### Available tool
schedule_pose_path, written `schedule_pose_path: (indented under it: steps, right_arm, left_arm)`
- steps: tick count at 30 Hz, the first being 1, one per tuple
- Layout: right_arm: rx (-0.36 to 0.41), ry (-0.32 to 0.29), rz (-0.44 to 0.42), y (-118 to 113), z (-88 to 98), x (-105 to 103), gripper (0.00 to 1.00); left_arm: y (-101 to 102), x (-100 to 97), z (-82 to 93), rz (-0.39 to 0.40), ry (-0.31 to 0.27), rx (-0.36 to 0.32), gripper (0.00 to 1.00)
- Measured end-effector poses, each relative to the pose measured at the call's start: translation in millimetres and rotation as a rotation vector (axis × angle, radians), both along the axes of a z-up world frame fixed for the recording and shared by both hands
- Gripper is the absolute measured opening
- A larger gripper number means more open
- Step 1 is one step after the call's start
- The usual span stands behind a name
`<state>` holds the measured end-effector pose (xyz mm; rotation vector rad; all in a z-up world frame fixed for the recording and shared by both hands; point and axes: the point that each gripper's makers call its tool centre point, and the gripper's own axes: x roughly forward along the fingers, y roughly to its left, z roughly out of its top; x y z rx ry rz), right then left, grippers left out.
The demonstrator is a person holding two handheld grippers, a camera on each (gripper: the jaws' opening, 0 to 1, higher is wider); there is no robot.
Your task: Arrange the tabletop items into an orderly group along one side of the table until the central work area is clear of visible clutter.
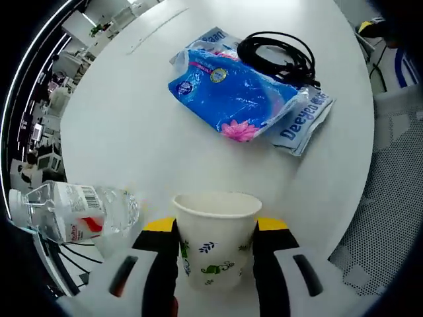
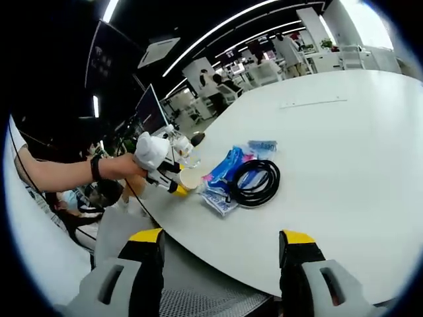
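In the left gripper view my left gripper [image 1: 215, 228] is shut on a white paper cup [image 1: 215, 238] printed with small leaves; the cup stands upright between the jaws on the white table [image 1: 132, 132]. A clear plastic bottle [image 1: 76, 212] lies on its side to the cup's left. Beyond the cup lie blue tissue packs [image 1: 238, 99] with a coiled black cable [image 1: 277, 56] on top. In the right gripper view my right gripper [image 2: 221, 241] is open and holds nothing, near the table edge; the cable [image 2: 254, 181], the packs [image 2: 225, 168], the cup [image 2: 191, 178] and the left gripper [image 2: 177, 187] lie ahead.
The round table's edge [image 1: 344, 218] runs close on the right of the left gripper view, with a perforated grey floor beyond. A person's arm [image 2: 73, 172] reaches in from the left of the right gripper view. Office desks and chairs [image 2: 264, 69] stand behind the table.
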<state>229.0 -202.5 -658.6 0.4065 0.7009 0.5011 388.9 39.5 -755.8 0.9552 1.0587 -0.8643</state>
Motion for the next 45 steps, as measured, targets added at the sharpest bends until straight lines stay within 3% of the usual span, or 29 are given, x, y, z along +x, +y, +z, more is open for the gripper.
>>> schedule_pose_path:
  steps: [12, 29, 34, 36, 41, 45]
  right_arm:
    - [-0.006, -0.010, -0.005, 2, 2.3, 4, 0.72]
    - [-0.005, -0.010, -0.026, 4, 3.1, 4, 0.72]
    - [-0.004, -0.008, -0.023, 8, 2.4, 5, 0.72]
    - [-0.004, -0.008, -0.023, 9, 2.9, 6, 0.72]
    - [-0.004, -0.010, -0.015, 13, 4.5, 10, 0.72]
    - [-0.007, -0.013, -0.008, 15, 5.9, 13, 0.72]
  left_arm:
    - [3, -8.1, 0.5, 0.213, 0.083, -0.204, 0.45]
    - [15, -24.0, -4.3, 0.357, 0.122, -0.368, 0.52]
    - [19, -26.8, -4.6, 0.351, 0.126, -0.362, 0.49]
    - [25, -27.3, -6.1, 0.310, 0.108, -0.315, 0.49]
    - [22, -31.0, -3.9, 0.326, 0.123, -0.351, 0.44]
    - [25, -30.7, -3.3, 0.337, 0.103, -0.355, 0.43]
